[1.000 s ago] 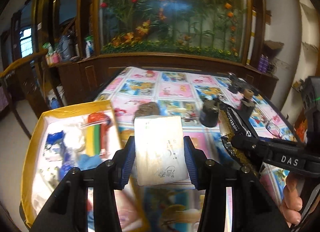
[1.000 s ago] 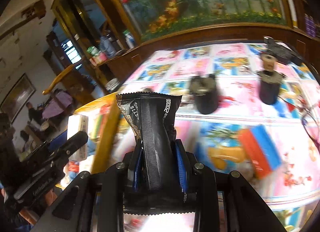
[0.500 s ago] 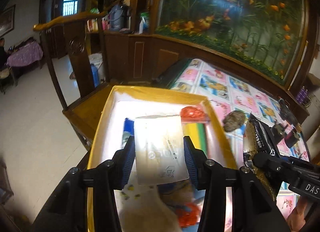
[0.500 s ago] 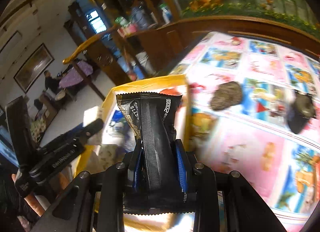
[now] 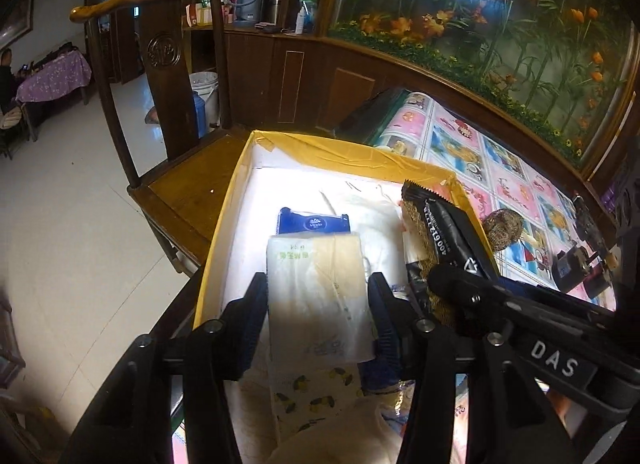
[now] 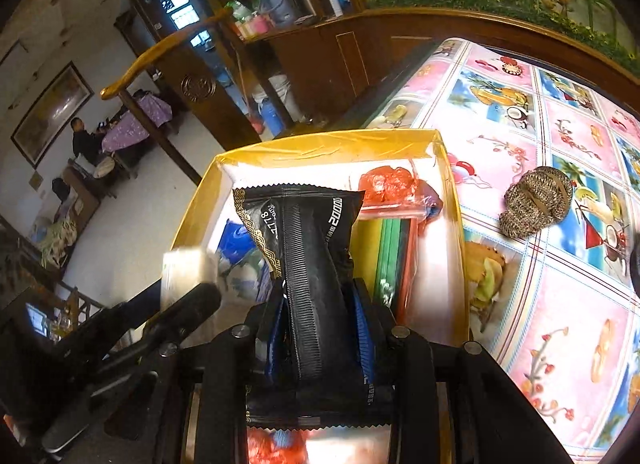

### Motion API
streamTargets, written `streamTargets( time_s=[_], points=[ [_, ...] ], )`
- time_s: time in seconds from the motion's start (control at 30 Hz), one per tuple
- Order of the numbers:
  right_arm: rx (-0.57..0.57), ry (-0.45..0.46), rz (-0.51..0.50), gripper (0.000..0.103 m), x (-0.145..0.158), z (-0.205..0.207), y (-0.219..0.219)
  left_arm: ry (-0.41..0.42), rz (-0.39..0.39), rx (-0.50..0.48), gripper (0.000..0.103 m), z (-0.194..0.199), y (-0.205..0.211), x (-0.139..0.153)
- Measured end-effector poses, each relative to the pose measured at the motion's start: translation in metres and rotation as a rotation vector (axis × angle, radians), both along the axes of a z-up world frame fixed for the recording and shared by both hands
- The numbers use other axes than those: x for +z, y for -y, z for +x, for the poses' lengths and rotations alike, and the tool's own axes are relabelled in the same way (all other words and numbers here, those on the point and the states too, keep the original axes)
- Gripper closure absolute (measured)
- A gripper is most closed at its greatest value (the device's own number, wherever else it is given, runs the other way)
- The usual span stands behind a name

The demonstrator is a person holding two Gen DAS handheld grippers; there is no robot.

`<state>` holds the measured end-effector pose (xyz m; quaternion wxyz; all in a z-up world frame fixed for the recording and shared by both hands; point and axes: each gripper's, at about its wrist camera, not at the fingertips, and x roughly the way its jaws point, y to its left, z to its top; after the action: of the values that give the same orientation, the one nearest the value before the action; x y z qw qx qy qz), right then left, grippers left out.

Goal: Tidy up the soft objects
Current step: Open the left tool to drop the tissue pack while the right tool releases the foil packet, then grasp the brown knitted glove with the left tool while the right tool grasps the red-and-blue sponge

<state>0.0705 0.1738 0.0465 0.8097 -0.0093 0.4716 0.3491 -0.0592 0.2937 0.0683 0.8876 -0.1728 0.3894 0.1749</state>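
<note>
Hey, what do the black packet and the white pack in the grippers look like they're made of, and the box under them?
Black packet: glossy plastic film, going by its sheen, crimped centre seam and zigzag-cut ends. White pack: thin, soft plastic wrap, probably around tissues; it is translucent and wrinkled. Box: likely cardboard, with a yellow rim that looks taped and a white inside.

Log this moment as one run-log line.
left gripper: just opening, tissue pack between jaws | right gripper: shut on black packet | both over yellow box

Wooden chair (image 5: 168, 64), pale tiled floor (image 5: 72, 232)
</note>
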Motion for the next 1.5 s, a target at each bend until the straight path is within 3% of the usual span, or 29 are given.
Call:
streamTargets(
  time_s=[0.17,0.43,0.7,0.93,1.07,1.17,1.5],
  points=[
    [0.026,-0.002,0.035,0.056,0.003,0.002,0.008,0.014,-0.009,0.005,0.035,-0.004,-0.002,0.002],
    [0.035,-0.008,0.152,0.053,0.024,-0.006,0.055,0.038,0.006,-0.018,0.034,-0.008,0.012,0.014],
    [0.003,-0.046,0.264,0.053,0.02,-0.012,0.159,0.05,0.054,-0.107,0.029,-0.005,0.058,0.029],
    [-0.14,-0.007,0.27,0.053,0.009,-0.021,0.285,0.025,0.114,-0.223,0.029,0.013,0.115,0.035],
    [-0.234,0.045,0.275,0.053,0.007,-0.024,0.351,-0.002,0.13,-0.335,0.028,0.045,0.153,0.042],
    [-0.306,0.02,0.325,0.053,0.008,-0.016,0.379,-0.032,0.16,-0.407,0.024,0.084,0.172,0.046],
    [-0.318,0.036,0.374,0.053,0.019,-0.018,0.392,-0.212,0.155,-0.427,0.024,0.212,0.176,0.003]
  ],
)
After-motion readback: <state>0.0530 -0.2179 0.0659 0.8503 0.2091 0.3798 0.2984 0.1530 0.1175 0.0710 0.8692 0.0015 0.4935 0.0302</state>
